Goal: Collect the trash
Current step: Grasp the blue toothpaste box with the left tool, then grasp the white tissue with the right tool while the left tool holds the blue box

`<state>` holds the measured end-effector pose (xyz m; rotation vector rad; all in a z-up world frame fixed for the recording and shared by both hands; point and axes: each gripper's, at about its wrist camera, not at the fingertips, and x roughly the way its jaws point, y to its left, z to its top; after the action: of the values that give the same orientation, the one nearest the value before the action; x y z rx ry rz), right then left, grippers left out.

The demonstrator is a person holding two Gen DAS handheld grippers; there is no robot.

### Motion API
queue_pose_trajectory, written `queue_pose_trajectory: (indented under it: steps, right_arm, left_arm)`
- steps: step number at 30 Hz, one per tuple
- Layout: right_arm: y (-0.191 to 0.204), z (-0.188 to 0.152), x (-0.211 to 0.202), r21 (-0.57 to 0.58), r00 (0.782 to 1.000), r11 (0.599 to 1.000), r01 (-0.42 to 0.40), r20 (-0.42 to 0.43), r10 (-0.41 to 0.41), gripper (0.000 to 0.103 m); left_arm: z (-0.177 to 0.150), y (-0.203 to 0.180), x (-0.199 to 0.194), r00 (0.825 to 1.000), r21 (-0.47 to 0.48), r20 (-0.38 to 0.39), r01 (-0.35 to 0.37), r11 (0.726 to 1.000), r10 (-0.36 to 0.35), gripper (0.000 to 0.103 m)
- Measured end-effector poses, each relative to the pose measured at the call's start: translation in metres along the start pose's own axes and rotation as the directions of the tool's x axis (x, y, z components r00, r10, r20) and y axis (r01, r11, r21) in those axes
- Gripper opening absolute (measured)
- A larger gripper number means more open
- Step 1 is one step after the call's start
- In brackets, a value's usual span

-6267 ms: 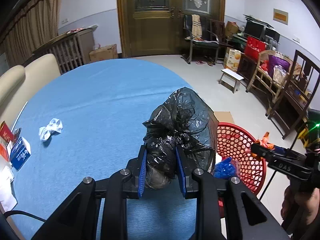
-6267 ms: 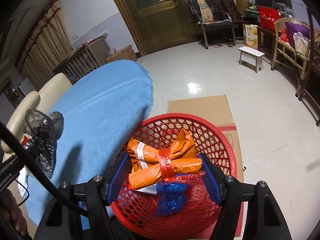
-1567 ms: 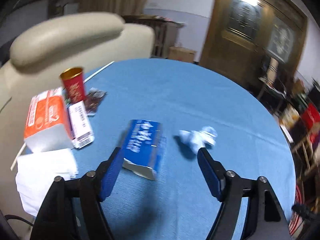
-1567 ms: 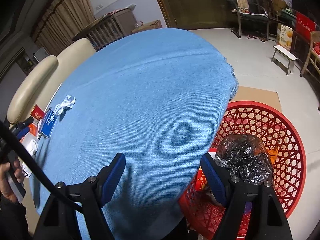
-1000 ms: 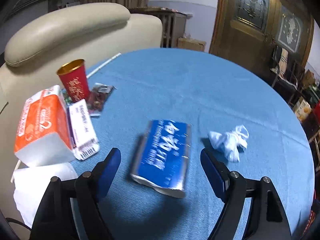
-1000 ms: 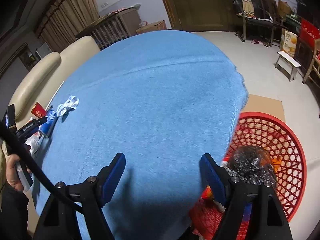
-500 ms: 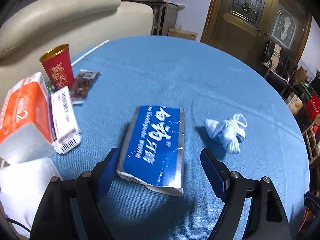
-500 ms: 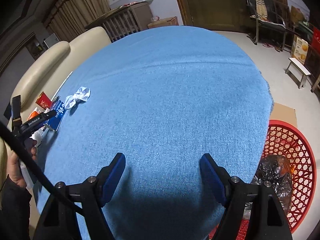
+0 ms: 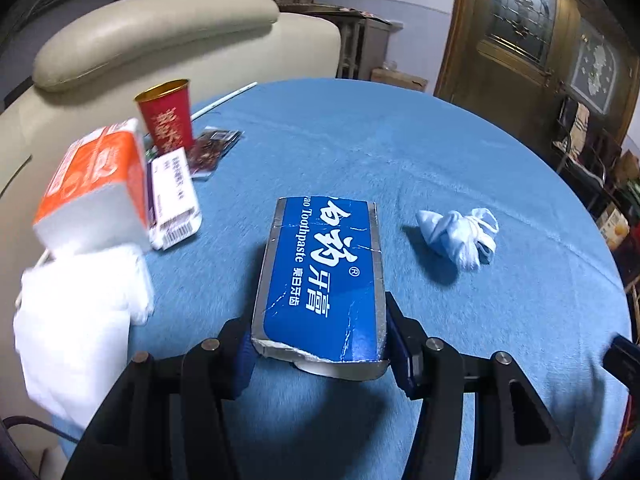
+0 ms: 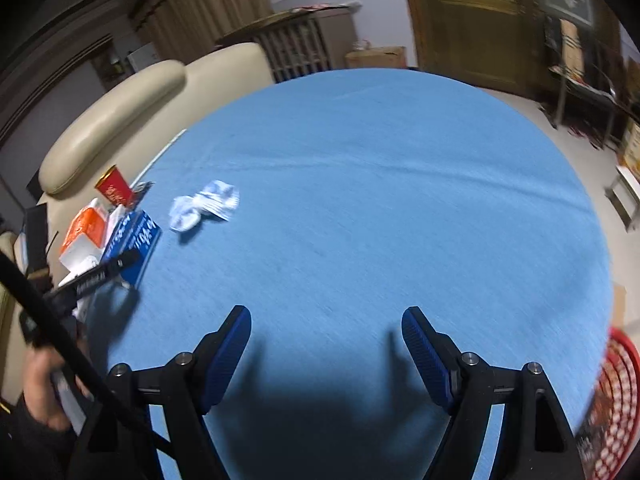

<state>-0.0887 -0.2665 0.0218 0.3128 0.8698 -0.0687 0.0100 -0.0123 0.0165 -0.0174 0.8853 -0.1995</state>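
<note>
Fingers of the left gripper flank a blue toothpaste box on the table, apparently closing to lift it, while the right gripper hangs spread and empty.

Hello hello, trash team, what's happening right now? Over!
Left hand-held gripper around toothpaste box. Right hand-held gripper open, empty. Crumpled tissue beside box, path clear.

Glossy blue/silver card toothpaste box on matt woven blue tablecloth, crumpled white tissue wad, shiny gold-rim paper cup, smooth cream leather sofa, red plastic mesh basket.
</note>
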Motion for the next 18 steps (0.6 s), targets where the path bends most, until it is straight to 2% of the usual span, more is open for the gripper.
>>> queue_pose_trajectory:
  steps: [9,14,18]
  right_arm:
    - [0.069,0.044,0.057,-0.125,0.994,0.987,-0.106,-0.036,0.102,0.081]
    - [0.101,0.068,0.087,-0.186,0.992,0.975,-0.119,-0.062,0.109,0.081]
    - [0.112,0.081,0.102,-0.197,0.992,0.973,-0.123,-0.065,0.112,0.081]
  left_arm:
    - [-0.021,0.007,-0.015,1.0,-0.043,-0.004,0.008,0.999,-0.008,0.057]
    - [-0.027,0.01,-0.016,1.0,-0.055,-0.011,0.015,0.998,-0.015,0.057]
    - [-0.031,0.011,-0.017,1.0,-0.052,-0.008,0.018,0.999,-0.018,0.057]
